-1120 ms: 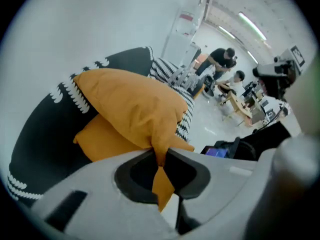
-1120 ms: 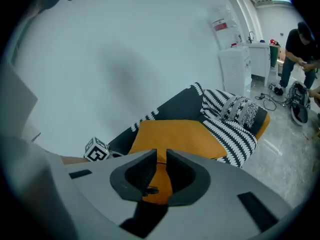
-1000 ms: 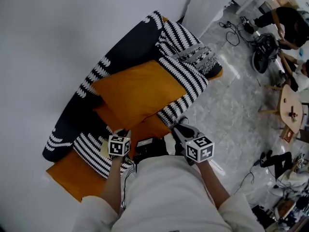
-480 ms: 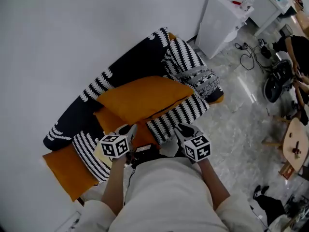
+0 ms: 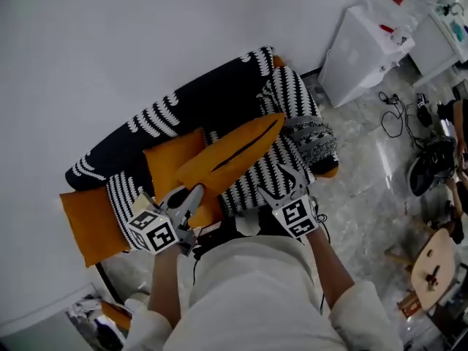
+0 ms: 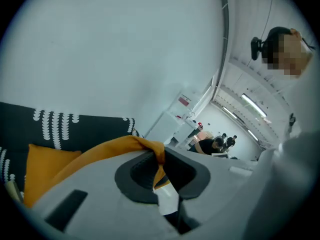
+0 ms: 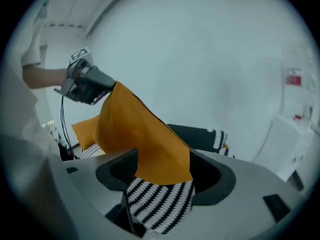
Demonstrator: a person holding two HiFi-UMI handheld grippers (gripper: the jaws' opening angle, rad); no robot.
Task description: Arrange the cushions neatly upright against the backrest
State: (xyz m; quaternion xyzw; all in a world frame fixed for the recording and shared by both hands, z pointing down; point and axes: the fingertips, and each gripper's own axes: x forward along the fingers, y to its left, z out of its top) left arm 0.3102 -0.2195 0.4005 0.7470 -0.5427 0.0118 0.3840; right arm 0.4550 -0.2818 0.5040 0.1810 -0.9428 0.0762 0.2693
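Orange cushion (image 5: 230, 152) was pinched by its corner in the left gripper (image 5: 191, 196) above the sofa (image 5: 212, 93); the right gripper (image 5: 281, 181) had jaws just opening, seemingly loose around its edge.

White wall (image 5: 110, 42), white cabinet (image 5: 362, 50) beside it, glossy grey floor (image 5: 365, 196), black cables (image 5: 398, 115), wooden table (image 5: 431, 269)

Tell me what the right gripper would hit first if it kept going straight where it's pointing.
Most likely the lifted orange cushion: its corner hangs between the right gripper's jaws, which have just been opening, with the striped cushion just beneath. Depth is hard to judge.
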